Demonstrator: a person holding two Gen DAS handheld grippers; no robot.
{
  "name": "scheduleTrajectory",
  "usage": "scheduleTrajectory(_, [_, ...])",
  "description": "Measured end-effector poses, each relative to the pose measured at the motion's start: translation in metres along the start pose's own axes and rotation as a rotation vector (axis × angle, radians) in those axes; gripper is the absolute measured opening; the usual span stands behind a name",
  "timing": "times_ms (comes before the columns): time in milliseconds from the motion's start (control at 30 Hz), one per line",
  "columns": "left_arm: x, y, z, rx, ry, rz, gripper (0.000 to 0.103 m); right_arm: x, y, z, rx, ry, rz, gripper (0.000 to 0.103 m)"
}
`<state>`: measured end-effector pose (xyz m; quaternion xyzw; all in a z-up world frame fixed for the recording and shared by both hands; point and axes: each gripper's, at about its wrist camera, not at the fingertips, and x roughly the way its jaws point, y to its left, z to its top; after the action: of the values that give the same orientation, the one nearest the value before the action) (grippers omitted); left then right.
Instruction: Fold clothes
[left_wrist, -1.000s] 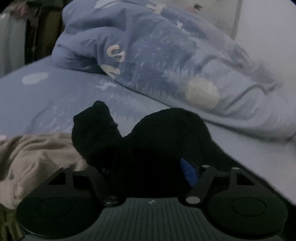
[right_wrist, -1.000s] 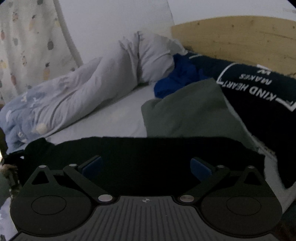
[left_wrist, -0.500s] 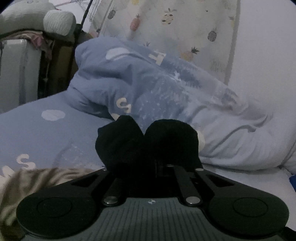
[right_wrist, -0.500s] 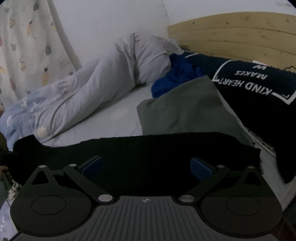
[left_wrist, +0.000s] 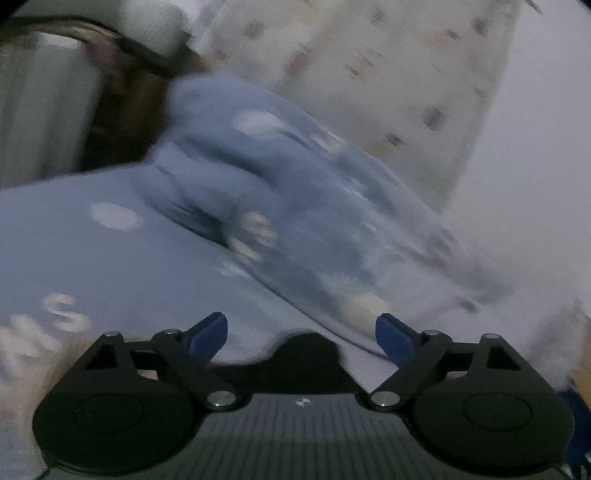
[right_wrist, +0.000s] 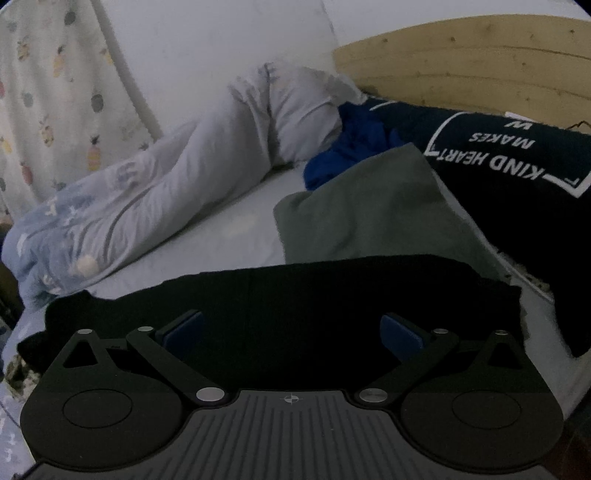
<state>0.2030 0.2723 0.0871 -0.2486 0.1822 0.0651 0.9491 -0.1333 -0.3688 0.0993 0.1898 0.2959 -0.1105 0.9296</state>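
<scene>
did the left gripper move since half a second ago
Yes. The left gripper let go of the black garment, opened and tilted upward: against the blue duvet, more curtain now shows above.

Your clothes on the bed, seen past the right gripper (right_wrist: 291, 334).
The flat garment (right_wrist: 295, 295) lies nearest you; behind it the folded cloth (right_wrist: 373, 206), the lettered shirt (right_wrist: 517, 173) to its right, the duvet (right_wrist: 177, 177) along the left, the headboard (right_wrist: 480, 62) farthest back.

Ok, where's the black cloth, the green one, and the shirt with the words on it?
black cloth (right_wrist: 314, 295): right wrist view, middle of its flat top.
green cloth (right_wrist: 369, 214): right wrist view, centre of the fabric.
shirt with words (right_wrist: 502, 155): right wrist view, on the white lettering.
</scene>
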Motion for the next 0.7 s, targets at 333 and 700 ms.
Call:
scheduleTrajectory(333, [0.102, 0.011, -0.032, -0.064, 0.187, 0.179, 0.042, 0.003, 0.008, -0.003, -0.017, 0.013, 0.010, 0.102])
scheduleTrajectory(700, [0.031, -0.014, 0.008, -0.059, 0.036, 0.129, 0.005, 0.011, 0.011, -0.005, -0.012, 0.034, 0.052, 0.102])
